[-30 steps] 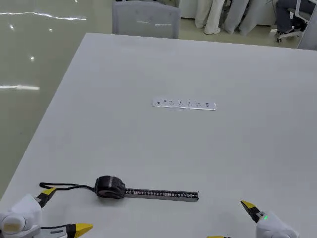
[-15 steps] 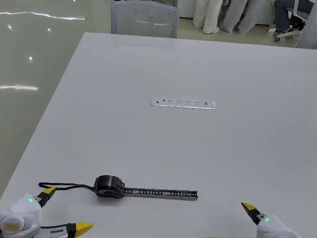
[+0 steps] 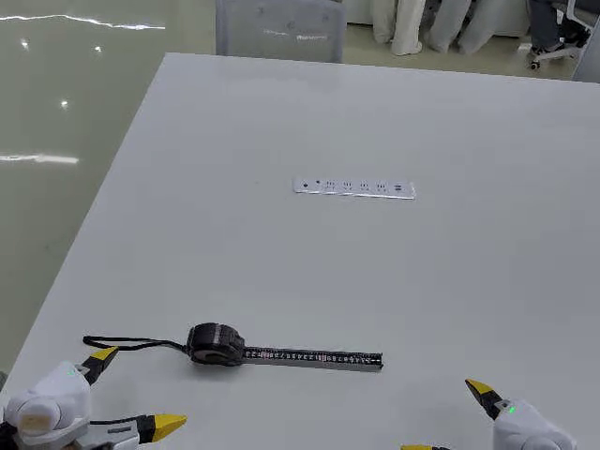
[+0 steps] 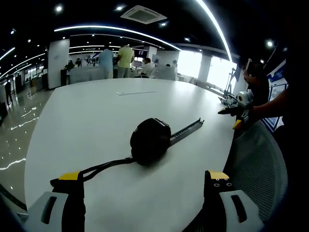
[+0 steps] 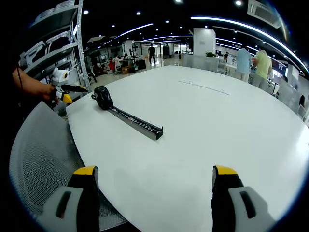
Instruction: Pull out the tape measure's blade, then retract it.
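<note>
The table point(image 3: 281, 141) is white, smooth and matt, with only a faint sheen. On it, the tape measure point(image 3: 215, 343) has a black case that looks like dull plastic or rubber. Its blade point(image 3: 314, 357) is dark and matt with pale printed marks, and its cord point(image 3: 131, 343) is black and woven-looking. Beyond the tape measure, the power strip point(image 3: 354, 187) is plain white plastic. Nearer than the tape measure, the left gripper point(image 3: 136, 389) and right gripper point(image 3: 445, 417) have smooth white plastic bodies with yellow tips. Far left of the tape measure, the floor point(image 3: 56, 112) is glossy and mirrors the lights.
</note>
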The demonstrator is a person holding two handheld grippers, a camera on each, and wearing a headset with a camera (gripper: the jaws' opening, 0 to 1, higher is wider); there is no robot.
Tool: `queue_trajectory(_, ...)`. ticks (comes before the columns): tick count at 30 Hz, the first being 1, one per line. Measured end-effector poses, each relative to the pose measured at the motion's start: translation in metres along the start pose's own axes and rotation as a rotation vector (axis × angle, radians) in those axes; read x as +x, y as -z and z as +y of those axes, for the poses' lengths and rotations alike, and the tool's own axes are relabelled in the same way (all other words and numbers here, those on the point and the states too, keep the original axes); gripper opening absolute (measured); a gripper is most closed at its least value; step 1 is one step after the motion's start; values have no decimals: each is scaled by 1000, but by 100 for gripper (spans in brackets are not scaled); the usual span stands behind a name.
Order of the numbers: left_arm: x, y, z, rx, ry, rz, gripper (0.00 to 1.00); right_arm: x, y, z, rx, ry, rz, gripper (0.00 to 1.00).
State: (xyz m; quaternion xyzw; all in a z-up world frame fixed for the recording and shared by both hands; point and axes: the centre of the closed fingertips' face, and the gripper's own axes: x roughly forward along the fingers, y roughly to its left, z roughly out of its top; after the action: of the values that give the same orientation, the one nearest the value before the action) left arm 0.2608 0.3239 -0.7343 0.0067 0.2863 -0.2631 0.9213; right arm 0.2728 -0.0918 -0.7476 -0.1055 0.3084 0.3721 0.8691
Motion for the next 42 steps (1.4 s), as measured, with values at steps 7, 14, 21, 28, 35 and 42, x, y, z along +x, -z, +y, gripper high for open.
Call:
queue_trajectory(7, 1, 1, 2, -5, -3, 9, 100, -1, 1, -2, -16, 9, 6, 100)
queue_trajectory(14, 1, -1, 1, -10, -4, 9, 100, -2, 3, -1, -10, 7, 0, 100)
queue_trajectory(21, 1, -3, 2, 1, -2, -2, 100, -3, 2, 1, 1, 2, 0, 99)
queue_trajectory(28, 1, -3, 4, -2, -10, -4, 100, -5, 2, 2, -4, 0, 2, 98)
queue_trajectory(35, 0, 2, 4, -13, -21, 27, 99, -5, 4, 2, -58, -9, 21, 96)
queue_trajectory(42, -1, -4, 5, 9, -53, 1, 100, -5, -1, -2, -119, -30, 55, 94)
